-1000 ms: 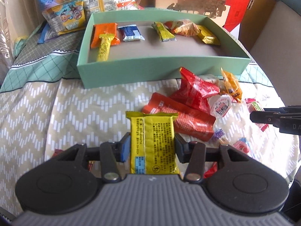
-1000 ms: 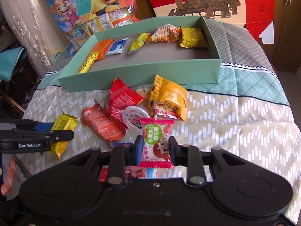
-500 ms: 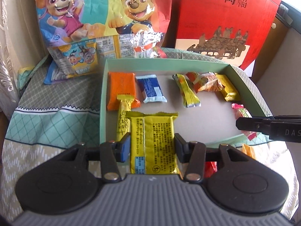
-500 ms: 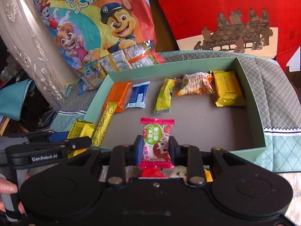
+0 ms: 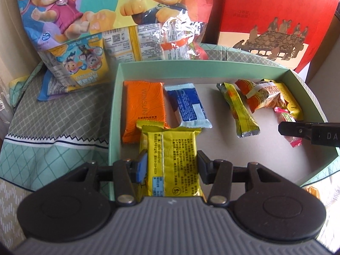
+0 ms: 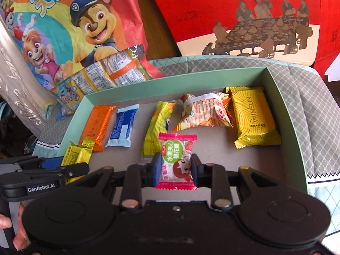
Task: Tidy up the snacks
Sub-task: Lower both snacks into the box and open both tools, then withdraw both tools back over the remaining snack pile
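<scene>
Behind green box [image 5: 212, 68], cartoon bag; your left claw [image 5: 172, 165] is easing off light, crinkly yellow pkt [image 5: 173, 159], right claw [image 6: 175, 170] off pink candy [image 6: 177, 161] at 3 o'clock; pinch wrappers mid-body.

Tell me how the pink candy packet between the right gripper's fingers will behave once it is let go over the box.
The pink candy packet looks light and crinkly, so it probably drops flat rather than rolls. Its thin, glossy wrapper may slide a little on the smooth floor of the green box. The right hand-held gripper is opening with the packet between its fingers, and the flimsy crimped ends will likely flex.
</scene>
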Motion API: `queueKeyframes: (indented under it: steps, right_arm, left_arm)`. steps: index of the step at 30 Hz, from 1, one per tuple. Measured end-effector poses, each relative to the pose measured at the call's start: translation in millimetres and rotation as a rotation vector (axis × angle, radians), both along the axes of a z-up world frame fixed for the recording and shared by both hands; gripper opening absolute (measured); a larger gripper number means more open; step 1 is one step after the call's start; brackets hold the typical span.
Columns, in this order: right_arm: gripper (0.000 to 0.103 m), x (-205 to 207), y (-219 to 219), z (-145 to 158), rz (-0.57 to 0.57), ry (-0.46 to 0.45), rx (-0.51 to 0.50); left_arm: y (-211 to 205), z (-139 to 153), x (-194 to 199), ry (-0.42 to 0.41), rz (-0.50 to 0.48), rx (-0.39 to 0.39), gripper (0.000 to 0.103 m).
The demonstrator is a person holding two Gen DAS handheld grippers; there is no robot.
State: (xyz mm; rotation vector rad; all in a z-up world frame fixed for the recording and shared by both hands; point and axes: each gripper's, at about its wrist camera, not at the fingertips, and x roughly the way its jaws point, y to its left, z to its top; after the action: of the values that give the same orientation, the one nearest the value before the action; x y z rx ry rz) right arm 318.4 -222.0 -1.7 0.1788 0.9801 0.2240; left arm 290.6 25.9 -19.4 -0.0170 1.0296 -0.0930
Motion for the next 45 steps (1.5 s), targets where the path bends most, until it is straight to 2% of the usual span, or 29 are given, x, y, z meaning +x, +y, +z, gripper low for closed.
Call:
queueKeyframes:
  steps: [1, 2, 3, 4, 5, 6, 10, 12, 17, 20, 29, 35, 41, 45]
  right_arm:
    - [0.031, 2, -2, -2, -0.006, 0.000, 0.004]
    - [0.039, 2, -5, -3, -0.014, 0.002, 0.013]
    - [0.052, 3, -7, -4, -0.017, 0.004, 0.025]
    - [0.060, 3, -8, -5, -0.019, 0.001, 0.035]
    - [0.072, 1, -10, -5, -0.023, -0.007, 0.034]
    - [0.078, -1, -10, -4, -0.025, -0.015, 0.029]
    - [0.083, -8, -12, 0, -0.026, -0.012, 0.029]
    - [0.088, -13, -11, 4, -0.026, -0.018, 0.026]
    - [0.089, -30, -10, 16, -0.004, -0.036, 0.020]
    - [0.096, -45, -11, 24, 0.001, -0.056, 0.021]
    - [0.096, -82, -20, 34, 0.006, -0.065, 0.026]
    - [0.096, -105, -28, 32, -0.007, -0.056, 0.044]
    - [0.096, -124, -33, 20, -0.019, -0.016, 0.042]
    - [0.095, -136, -36, 14, -0.032, -0.013, 0.052]
  left_arm:
    - [-1, 0, 0, -0.005, 0.007, 0.008, 0.062]
    - [-1, 0, -1, -0.013, 0.013, 0.013, 0.069]
    - [-2, 1, -2, -0.023, 0.016, 0.015, 0.080]
    - [-2, 3, -3, -0.036, 0.017, 0.017, 0.086]
    - [-3, 4, -4, -0.041, 0.018, 0.022, 0.087]
    - [-4, 5, -4, -0.042, 0.020, 0.026, 0.089]
    - [-9, 12, -10, -0.053, 0.016, 0.018, 0.100]
    - [-11, 17, -15, -0.062, 0.009, 0.014, 0.101]
    - [-15, 27, -31, -0.067, 0.006, 0.009, 0.103]
    - [-17, 29, -42, -0.060, -0.001, 0.000, 0.103]
    - [-31, 22, -81, -0.021, -0.038, -0.001, 0.103]
    - [-41, 5, -107, 0.038, -0.053, -0.018, 0.103]
    - [-68, -26, -134, 0.100, -0.082, 0.018, 0.103]
    - [-80, -34, -137, 0.094, -0.062, 0.033, 0.103]
